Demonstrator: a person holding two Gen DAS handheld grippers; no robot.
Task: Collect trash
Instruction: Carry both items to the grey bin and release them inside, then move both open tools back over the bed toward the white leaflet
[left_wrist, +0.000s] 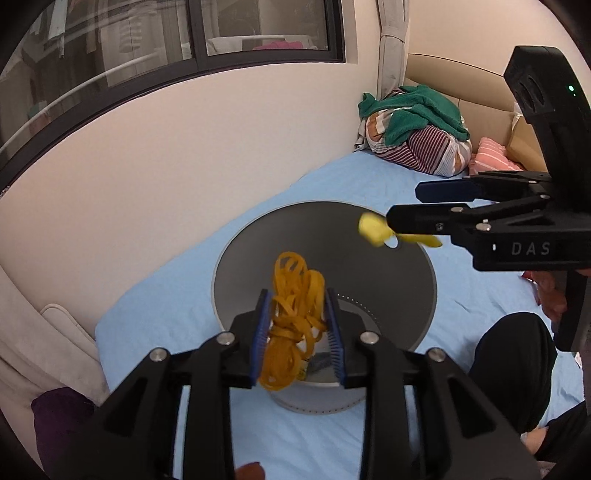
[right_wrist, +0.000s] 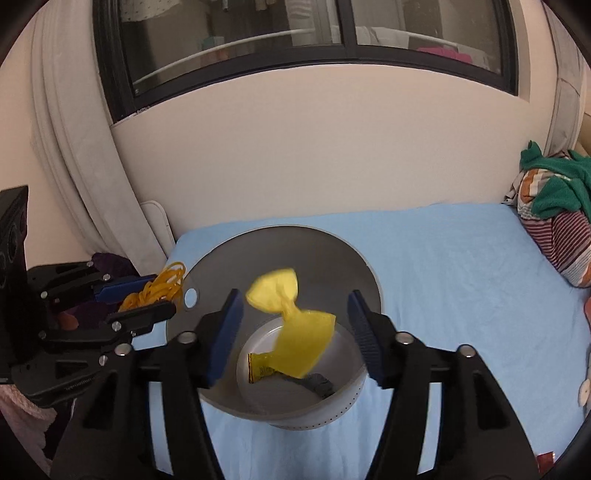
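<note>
We read "DAS" on the right claw (left_wrist: 402, 206), tilted down above the grey bin (right_wrist: 364, 273) with jaws wide and a yellow bag (right_wrist: 295, 332) loose between them, while the left claw (left_wrist: 297, 332) holds orange rubber bands (left_wrist: 291, 314) between parted pads over the bin, which holds a yellow wrapper (right_wrist: 260, 367).

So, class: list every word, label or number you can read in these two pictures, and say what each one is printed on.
"DAS": pale letters on the black body of the right tongs, seen from the left wrist.
Dark print on the yellow wrapper in the grey bin: too small to read.
Faint lettering on the left tongs body, right wrist view: too blurred to read.
</note>
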